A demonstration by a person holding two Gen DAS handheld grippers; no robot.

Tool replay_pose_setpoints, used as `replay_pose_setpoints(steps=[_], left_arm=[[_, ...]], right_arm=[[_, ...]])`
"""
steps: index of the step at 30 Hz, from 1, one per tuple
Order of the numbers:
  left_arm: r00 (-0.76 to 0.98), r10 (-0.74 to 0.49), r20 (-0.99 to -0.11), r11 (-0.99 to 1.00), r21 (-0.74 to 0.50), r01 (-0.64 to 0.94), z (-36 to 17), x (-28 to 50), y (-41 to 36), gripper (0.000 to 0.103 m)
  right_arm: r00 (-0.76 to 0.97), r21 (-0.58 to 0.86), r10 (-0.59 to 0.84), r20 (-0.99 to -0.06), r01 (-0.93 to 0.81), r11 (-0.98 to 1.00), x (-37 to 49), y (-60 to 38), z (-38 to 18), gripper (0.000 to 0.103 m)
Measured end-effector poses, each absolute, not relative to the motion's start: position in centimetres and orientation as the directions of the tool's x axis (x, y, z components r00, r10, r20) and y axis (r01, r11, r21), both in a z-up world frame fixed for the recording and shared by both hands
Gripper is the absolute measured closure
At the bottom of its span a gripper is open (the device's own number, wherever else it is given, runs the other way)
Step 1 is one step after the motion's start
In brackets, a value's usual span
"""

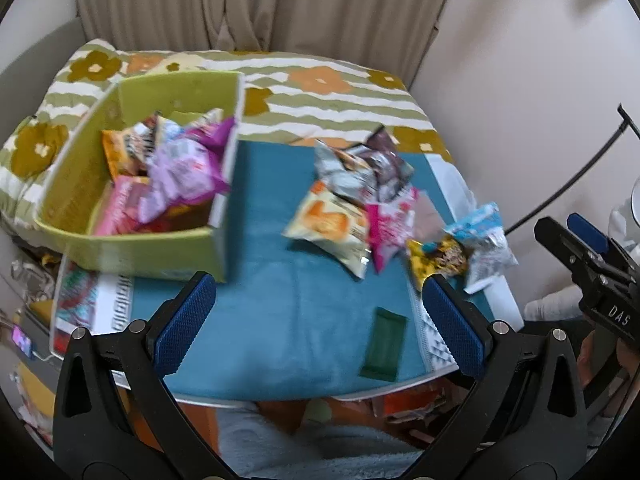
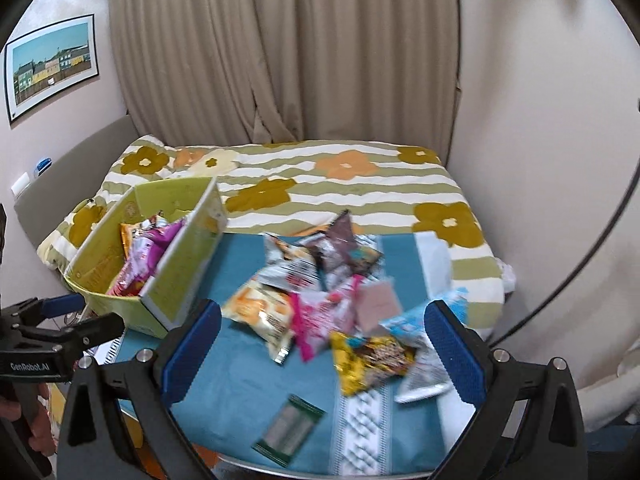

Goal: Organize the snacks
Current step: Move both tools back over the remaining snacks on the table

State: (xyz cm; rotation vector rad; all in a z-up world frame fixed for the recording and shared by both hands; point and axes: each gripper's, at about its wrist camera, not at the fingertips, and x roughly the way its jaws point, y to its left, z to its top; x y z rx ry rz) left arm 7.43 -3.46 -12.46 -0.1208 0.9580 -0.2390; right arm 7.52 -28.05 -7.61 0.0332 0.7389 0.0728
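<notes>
Left wrist view: left gripper [image 1: 318, 324] jaws wide, holding nothing, above the blue cloth [image 1: 280, 312] covering the desk. Dark green flat packet [image 1: 384, 344] lies on the cloth just ahead of the jaws, toward the right pad. Green box [image 1: 132, 240] sits at the cloth's left far corner, already stuffed with snack packs, a purple one [image 1: 188, 168] on top. Loose pile of snacks on the cloth to the right: cream-orange bag [image 1: 332, 224], pink bag [image 1: 390, 228], yellow bag [image 1: 438, 258], light-blue bag [image 1: 480, 236], silver and brown bags [image 1: 364, 166] behind. All blurred, labels unreadable.

Right wrist view: right gripper [image 2: 324, 354] jaws wide too, nothing between them, above the same pile; yellow bag [image 2: 372, 358] and light-blue bag [image 2: 416, 322] nearest the right pad. Left gripper shows at the left edge. Behind the desk: bed with flower-striped cover [image 2: 360, 184], beige curtain [image 2: 280, 48], framed picture [image 2: 52, 64] on the wall.
</notes>
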Motion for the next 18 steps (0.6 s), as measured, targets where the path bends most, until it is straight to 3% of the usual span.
replay_pose_setpoints(steps=[8, 18], left_arm=[[0.439, -0.273, -0.856, 0.956, -0.192, 0.220, -16.5, 5.9, -9.7, 0.001], [0.212, -0.261, -0.942, 0.933, -0.190, 0.305, -25.3, 7.2, -14.8, 0.005]], right_arm=[[0.721, 0.066, 0.059, -0.691, -0.019, 0.998, 6.6, -33.6, -9.2, 0.002], [0.664, 0.065, 0.026, -0.747, 0.035, 0.997, 8.5, -37.7, -13.3, 0.002]])
